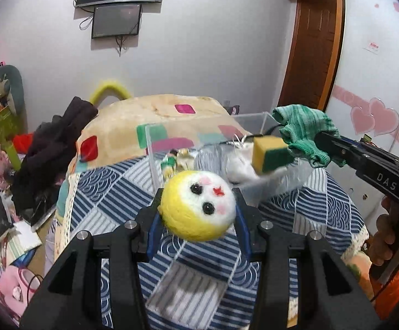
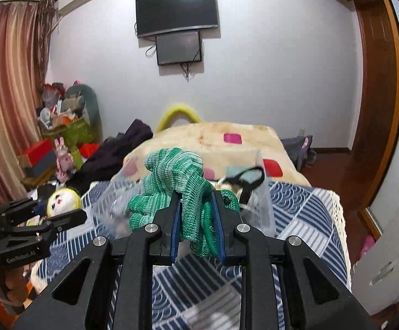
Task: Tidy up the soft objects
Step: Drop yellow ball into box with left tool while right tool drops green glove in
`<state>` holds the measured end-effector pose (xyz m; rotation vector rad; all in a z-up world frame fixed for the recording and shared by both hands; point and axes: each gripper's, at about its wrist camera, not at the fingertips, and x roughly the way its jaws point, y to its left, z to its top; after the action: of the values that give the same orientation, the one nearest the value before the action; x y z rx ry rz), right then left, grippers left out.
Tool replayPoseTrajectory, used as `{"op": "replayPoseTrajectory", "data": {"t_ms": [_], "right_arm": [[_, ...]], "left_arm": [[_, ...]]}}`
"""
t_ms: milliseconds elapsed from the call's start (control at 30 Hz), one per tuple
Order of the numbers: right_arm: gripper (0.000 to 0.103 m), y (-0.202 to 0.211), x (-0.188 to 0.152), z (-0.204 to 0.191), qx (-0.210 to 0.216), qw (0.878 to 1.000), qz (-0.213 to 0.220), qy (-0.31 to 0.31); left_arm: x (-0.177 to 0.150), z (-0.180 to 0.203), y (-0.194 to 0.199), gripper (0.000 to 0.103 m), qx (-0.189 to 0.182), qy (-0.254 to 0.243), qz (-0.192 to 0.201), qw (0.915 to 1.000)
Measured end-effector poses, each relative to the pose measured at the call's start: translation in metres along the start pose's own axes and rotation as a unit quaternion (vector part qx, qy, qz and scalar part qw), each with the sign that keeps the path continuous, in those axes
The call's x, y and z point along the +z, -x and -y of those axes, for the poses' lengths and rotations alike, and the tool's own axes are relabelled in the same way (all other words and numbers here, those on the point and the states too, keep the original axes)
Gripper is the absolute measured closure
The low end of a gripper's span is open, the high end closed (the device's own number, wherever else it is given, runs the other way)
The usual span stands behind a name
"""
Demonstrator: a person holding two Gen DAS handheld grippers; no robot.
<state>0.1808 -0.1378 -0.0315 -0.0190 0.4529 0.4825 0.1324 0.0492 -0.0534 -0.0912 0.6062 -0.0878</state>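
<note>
Near centre of the left wrist view: left gripper pinching plush ball, jaws spread round it, over blue quilt; sponge above clear box; "DAS" legible at right.

Right wrist view: right gripper clamped narrowly on green cloth; "GenRobot.AI" at left; no sponge visible.

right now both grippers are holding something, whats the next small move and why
Probably carry the right gripper forward over the clear box and let go there. It is shut on the green knit glove, raised above the bed, with the box's open top just ahead. The left gripper can wait with its yellow plush ball. The sponge looks blurred, perhaps falling in.
</note>
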Motion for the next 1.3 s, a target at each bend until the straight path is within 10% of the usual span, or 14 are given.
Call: {"op": "replayPoseTrajectory", "data": {"t_ms": [900, 1300], "right_arm": [[0.082, -0.082, -0.014, -0.016, 0.024, 0.997, -0.077, 0.006], [0.067, -0.059, -0.006, -0.004, 0.037, 0.997, -0.065, -0.006]], "left_arm": [[0.028, -0.021, -0.088, 0.055, 0.004, 0.013, -0.036, 0.9993], [0.022, -0.014, -0.065, 0.029, 0.010, 0.011, -0.010, 0.9998]]}}
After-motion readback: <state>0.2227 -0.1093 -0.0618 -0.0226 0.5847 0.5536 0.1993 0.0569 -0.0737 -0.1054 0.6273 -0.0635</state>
